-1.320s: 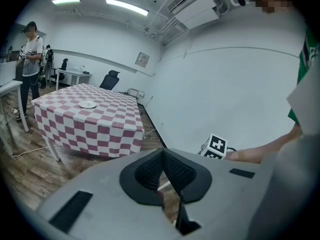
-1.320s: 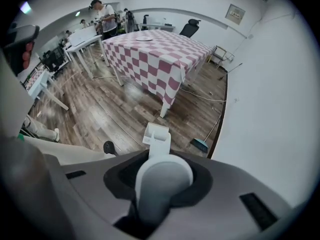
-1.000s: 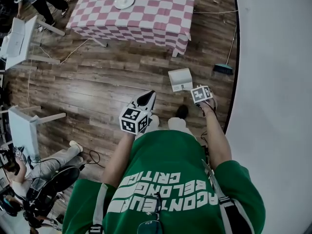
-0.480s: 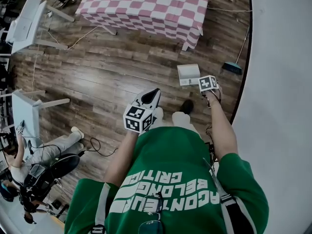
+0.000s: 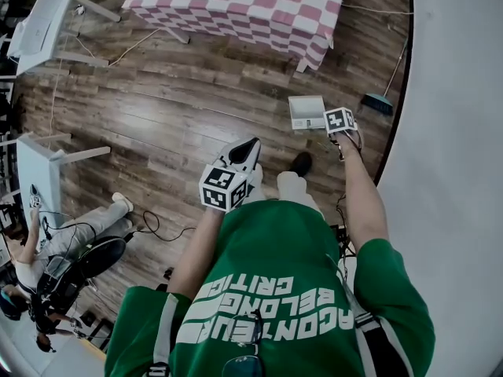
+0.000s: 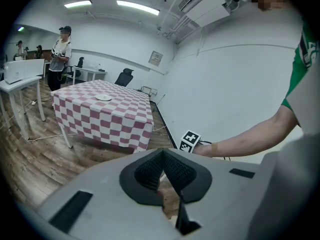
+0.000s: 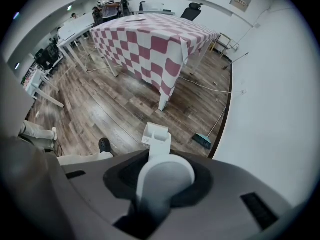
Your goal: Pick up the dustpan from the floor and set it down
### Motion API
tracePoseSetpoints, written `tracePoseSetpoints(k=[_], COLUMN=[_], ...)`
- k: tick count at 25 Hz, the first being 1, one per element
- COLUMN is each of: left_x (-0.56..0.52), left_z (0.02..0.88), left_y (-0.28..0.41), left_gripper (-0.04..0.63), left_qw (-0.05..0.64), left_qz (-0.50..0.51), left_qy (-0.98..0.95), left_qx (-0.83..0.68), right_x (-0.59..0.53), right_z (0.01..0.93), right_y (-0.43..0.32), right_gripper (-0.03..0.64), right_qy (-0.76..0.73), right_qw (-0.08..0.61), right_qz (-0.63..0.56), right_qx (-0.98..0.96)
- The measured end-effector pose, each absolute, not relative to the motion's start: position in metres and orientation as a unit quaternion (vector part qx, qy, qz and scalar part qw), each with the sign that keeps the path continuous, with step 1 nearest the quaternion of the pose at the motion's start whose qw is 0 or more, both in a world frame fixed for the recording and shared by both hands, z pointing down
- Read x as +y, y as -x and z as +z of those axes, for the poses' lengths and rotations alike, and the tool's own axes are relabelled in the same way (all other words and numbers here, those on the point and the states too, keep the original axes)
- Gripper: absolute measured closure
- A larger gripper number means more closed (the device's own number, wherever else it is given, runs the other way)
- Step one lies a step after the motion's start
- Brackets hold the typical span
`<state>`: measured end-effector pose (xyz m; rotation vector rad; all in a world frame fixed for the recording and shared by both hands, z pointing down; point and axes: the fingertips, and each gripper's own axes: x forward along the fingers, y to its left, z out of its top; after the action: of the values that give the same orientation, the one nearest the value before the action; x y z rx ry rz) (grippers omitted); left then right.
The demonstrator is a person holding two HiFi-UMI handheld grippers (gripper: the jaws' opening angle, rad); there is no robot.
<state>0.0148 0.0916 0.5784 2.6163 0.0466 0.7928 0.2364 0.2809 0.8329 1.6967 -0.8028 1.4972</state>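
The white dustpan (image 5: 306, 111) hangs over the wooden floor on its long upright handle (image 7: 161, 174). My right gripper (image 5: 335, 126) points straight down and is shut on that handle, with the pan (image 7: 155, 134) below the jaws. Whether the pan touches the floor I cannot tell. The left gripper (image 5: 244, 151) is in front of my body, to the left of the dustpan. In the left gripper view that gripper (image 6: 162, 159) has its dark pads meeting with nothing between them.
A pink-and-white checkered table (image 5: 259, 10) stands just beyond the dustpan. A teal broom (image 5: 378, 103) leans at the white wall (image 5: 460, 132) on the right. White desks (image 5: 43, 26) and a seated person (image 5: 75, 250) are at the left. My shoe (image 5: 301, 163) is near the dustpan.
The right gripper has sunk a little with the dustpan in it. The head view has shifted, so the table now sits higher in the picture. The left gripper has barely moved.
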Motion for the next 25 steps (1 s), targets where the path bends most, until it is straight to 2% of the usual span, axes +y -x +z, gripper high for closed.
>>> tracePoseSetpoints(k=[6, 13, 25], left_x=[0.094, 0.095, 0.123], left_z=[0.578, 0.576, 0.562], left_y=[-0.012, -0.012, -0.044], left_gripper=[0.6, 0.6, 0.6], left_qw=[0.204, 0.2, 0.197], left_qz=[0.283, 0.279, 0.25], left_qy=[-0.937, -0.939, -0.948], left_qx=[0.013, 0.002, 0.006], right_x=[0.28, 0.278, 0.308], right_z=[0.831, 0.811, 0.67], right_y=[-0.238, -0.237, -0.229], right_gripper=[0.499, 0.451, 0.431], right_qy=[-0.65, -0.663, -0.761], right_qw=[0.356, 0.319, 0.176], right_qz=[0.589, 0.586, 0.478], right_qx=[-0.321, -0.341, -0.403])
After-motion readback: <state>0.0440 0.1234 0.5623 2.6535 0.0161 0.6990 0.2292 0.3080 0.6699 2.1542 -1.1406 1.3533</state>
